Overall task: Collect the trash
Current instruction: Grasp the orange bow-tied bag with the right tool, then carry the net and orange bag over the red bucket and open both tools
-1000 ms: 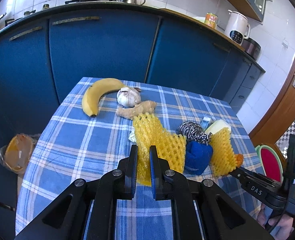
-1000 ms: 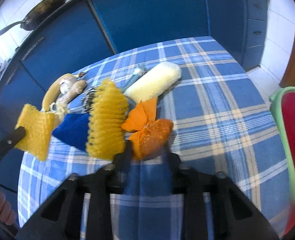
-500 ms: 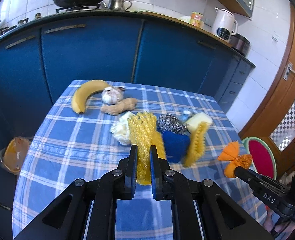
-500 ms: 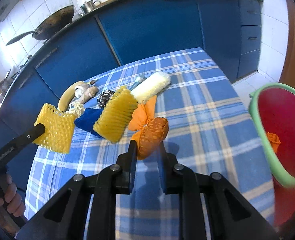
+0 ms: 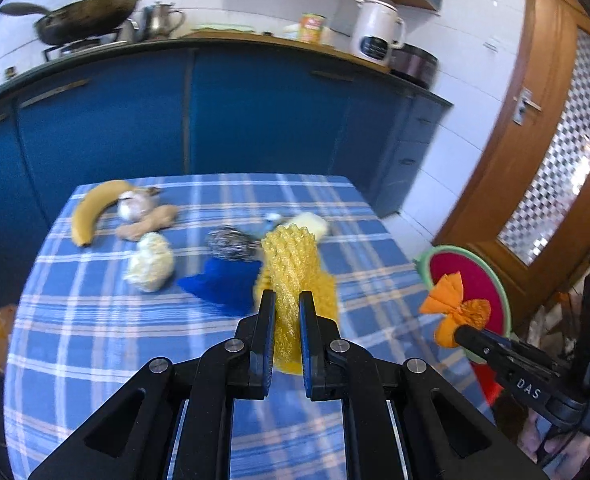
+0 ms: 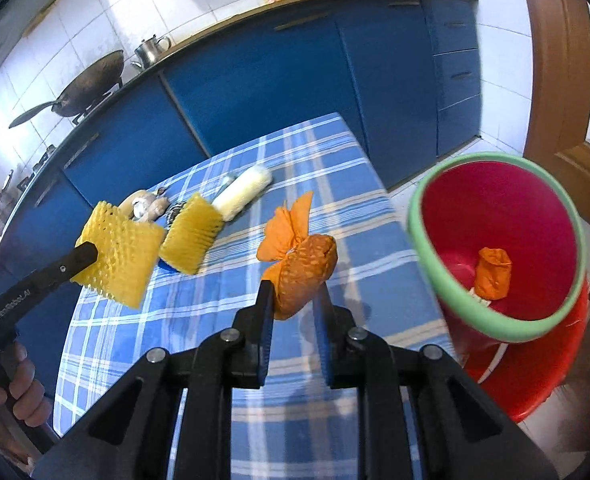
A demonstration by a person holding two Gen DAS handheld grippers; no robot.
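Two tools loaded: left tool (image 5: 286, 320) clamps yellow foam net (image 5: 291, 268), right tool (image 6: 293, 300) orange bundle (image 6: 305, 268); centre over red bin (image 6: 495, 240) before release.

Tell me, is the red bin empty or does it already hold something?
Not empty. The red bin already holds an orange wad at its bottom, with something white beside it.

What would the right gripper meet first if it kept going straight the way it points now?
Probably the blue checked tablecloth near the table's right edge. The right gripper, shut on the orange mesh bundle, aims down across that corner. The red bin sits off to its right, not on this line, though depth is unclear.
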